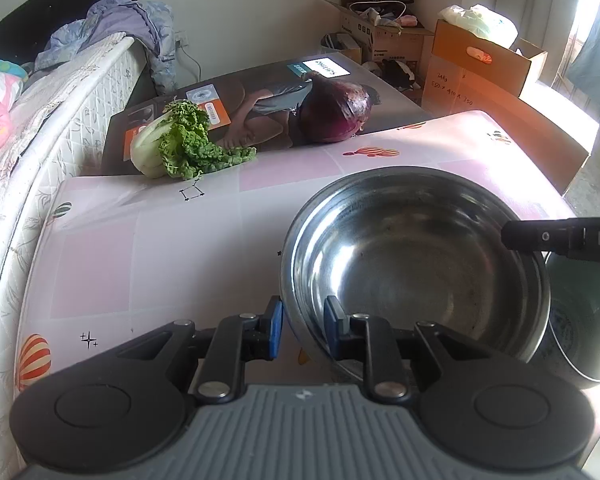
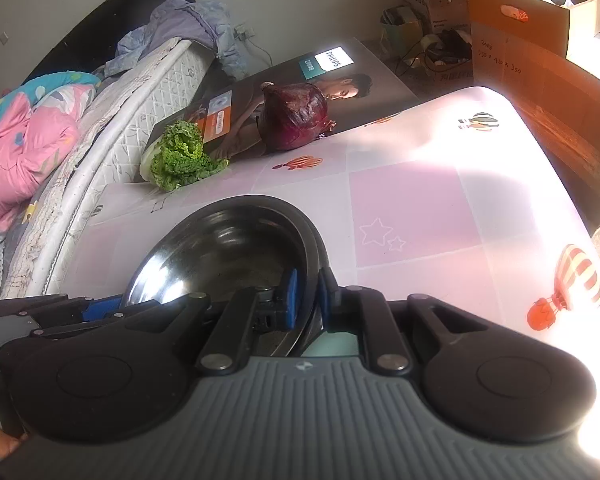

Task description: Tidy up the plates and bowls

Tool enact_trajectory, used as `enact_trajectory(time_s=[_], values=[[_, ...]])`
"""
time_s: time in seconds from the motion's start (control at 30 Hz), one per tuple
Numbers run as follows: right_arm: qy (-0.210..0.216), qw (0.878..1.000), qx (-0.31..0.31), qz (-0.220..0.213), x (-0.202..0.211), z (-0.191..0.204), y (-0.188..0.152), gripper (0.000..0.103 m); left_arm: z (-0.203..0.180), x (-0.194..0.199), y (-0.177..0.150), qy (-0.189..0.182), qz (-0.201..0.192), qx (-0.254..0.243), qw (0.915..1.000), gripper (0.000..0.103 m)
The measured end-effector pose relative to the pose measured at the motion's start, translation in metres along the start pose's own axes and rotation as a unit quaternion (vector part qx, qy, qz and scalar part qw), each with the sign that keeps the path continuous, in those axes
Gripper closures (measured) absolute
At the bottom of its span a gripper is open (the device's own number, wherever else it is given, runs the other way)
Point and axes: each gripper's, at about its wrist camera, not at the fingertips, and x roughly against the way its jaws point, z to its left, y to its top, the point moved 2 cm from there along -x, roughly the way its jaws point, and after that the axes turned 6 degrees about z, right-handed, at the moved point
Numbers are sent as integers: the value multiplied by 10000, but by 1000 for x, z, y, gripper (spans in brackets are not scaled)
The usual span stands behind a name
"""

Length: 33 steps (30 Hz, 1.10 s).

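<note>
A shiny steel bowl [image 1: 400, 248] [image 2: 228, 248] is held between both grippers over the pink patterned table [image 1: 160, 260] [image 2: 420, 208]. My left gripper [image 1: 303, 316] is shut on its near left rim, one blue pad outside the wall and one inside. My right gripper [image 2: 308, 292] is shut on the opposite rim; one of its fingers [image 1: 560, 238] reaches in from the right in the left wrist view. A second, darker metal bowl [image 1: 584, 320] shows below the steel bowl's right edge, and its rim [image 2: 319, 240] runs just outside the steel one. How deep they nest is hidden.
A leafy green cabbage [image 1: 180, 144] [image 2: 176, 156] and a round purple vegetable [image 1: 336, 112] [image 2: 294, 116] lie at the table's far edge, against a flat printed box [image 1: 260, 92]. A mattress [image 1: 60, 120] borders the left side. Cardboard boxes [image 1: 480, 72] stand at the back right.
</note>
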Motion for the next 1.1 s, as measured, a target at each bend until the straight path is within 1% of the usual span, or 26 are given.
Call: enact_trajectory(time_s=[0.1, 0.13, 0.17, 0.3, 0.4, 0.47, 0.6, 0.7, 0.8, 0.93, 1.1], values=[[-2, 10000, -22, 12, -1, -1, 1, 88, -2, 5, 1, 69, -111, -46, 9999, 75], [7, 10000, -51, 19, -1, -2, 1, 85, -3, 7, 1, 86, -146, -54, 9998, 68], [49, 10000, -77, 11, 0, -3, 0, 81, -3, 11, 0, 123, -196, -65, 9997, 64], [78, 9999, -78, -96, 8, -1, -3, 75, -7, 28, -4, 189, -371, -183, 9990, 62], [113, 9997, -96, -199, 19, 0, -3, 72, -9, 43, -8, 127, -463, -219, 9986, 57], [141, 9994, -111, -282, 30, 0, -4, 71, -12, 56, -13, -8, -525, -260, 9983, 53], [180, 9989, -123, -421, 58, -6, -14, 71, -28, 80, -28, -344, -618, -503, 9962, 50], [137, 9988, -152, -454, 76, -16, -26, 70, -43, 88, -35, -692, -539, -559, 9946, 49], [24, 9989, -210, -419, 90, -31, -39, 70, -57, 88, -38, -1008, -424, -497, 9928, 49], [-146, 9987, -362, -328, 101, -57, -52, 70, -79, 82, -39, -1132, -362, -546, 9914, 49], [-203, 9977, -616, -219, 93, -87, -58, 70, -107, 63, -33, -1310, -270, -427, 9901, 49]])
